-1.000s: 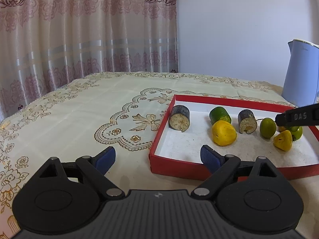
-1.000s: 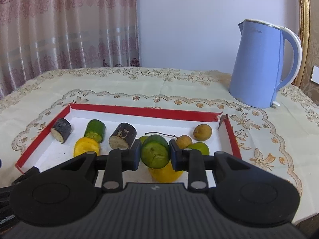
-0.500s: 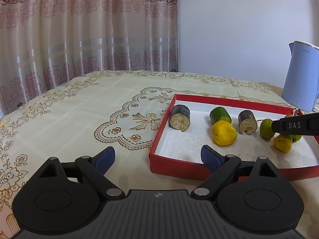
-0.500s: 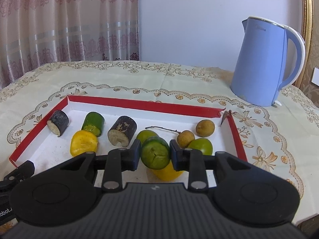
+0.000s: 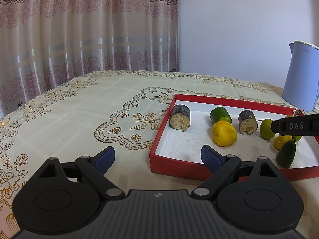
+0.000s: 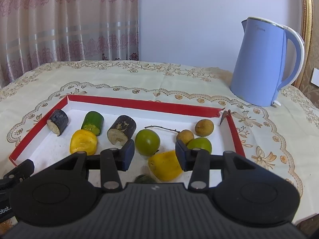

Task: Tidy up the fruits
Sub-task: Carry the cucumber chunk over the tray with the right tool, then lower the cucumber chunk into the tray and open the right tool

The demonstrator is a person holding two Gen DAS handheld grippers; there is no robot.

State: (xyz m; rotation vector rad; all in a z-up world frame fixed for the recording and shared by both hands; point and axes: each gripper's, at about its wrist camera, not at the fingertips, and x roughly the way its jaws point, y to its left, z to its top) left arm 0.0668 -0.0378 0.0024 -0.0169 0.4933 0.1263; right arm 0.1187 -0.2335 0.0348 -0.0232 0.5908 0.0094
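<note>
- Left wrist view: my left gripper [image 5: 157,156] hangs with its jaws spread wide and nothing between them; the left pad sits over bare tablecloth [image 5: 79,107], the right pad over the near-left corner of the red tray [image 5: 173,167]
- Inside the tray, at the far left, a dark cut chunk [image 5: 180,117] lies on its side, then a green cut chunk [image 5: 220,115] with a yellow piece [image 5: 224,133] just in front of it, then a second dark chunk [image 5: 247,121] and a round green fruit [image 5: 266,128]
- A dark green piece [image 5: 286,154] lies free on the tray floor at the near right, just beside a smaller yellow piece [image 5: 281,141]; one finger of my right gripper [image 5: 297,126] reaches in above them from the right, not touching it
- A blue kettle [image 5: 302,81] stands beyond the tray at the far right
- Right wrist view: my right gripper [image 6: 152,155] has its jaws part way apart and opening, and they grip nothing; the round green fruit [image 6: 147,142] lies beyond the gap and the yellow piece [image 6: 165,165] lies on the tray below it, closer to the right pad
- The dark green piece [image 6: 144,178] shows only as a sliver at the near edge, low between the jaws and clear of both pads
- Farther right lie two brown round fruits [image 6: 204,127] on a twig and another green fruit [image 6: 199,145]; the kettle [image 6: 265,63] stands far right on the cloth
</note>
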